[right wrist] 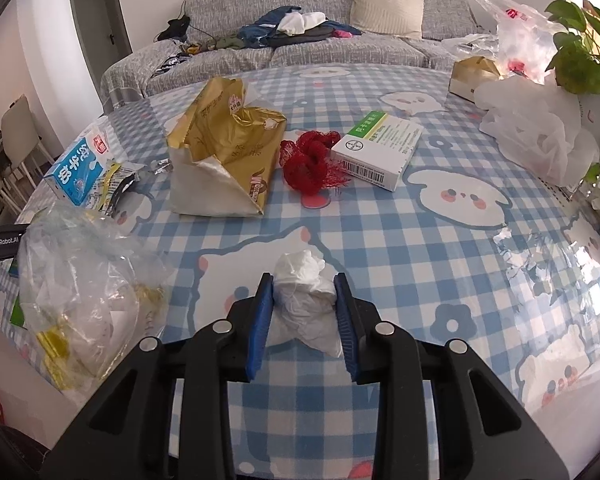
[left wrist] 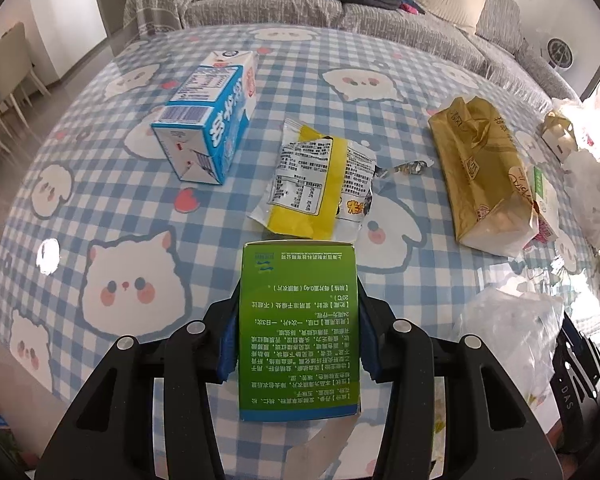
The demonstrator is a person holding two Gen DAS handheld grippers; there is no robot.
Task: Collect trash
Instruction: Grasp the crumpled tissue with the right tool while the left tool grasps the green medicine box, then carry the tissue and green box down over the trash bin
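My left gripper is shut on a green medicine box, its blue pads pressing both long sides just above the checked tablecloth. My right gripper is shut on a crumpled white tissue that rests on the cloth. Other trash lies beyond: a blue milk carton, a yellow snack wrapper, a torn gold bag, a red mesh net and a white and green medicine box. A clear plastic bag holding wrappers sits at the table's left edge in the right wrist view.
White plastic bags and a potted plant crowd the table's right side. A small gold carton stands behind them. A grey sofa with clothes runs along the far side. Chairs stand at the left.
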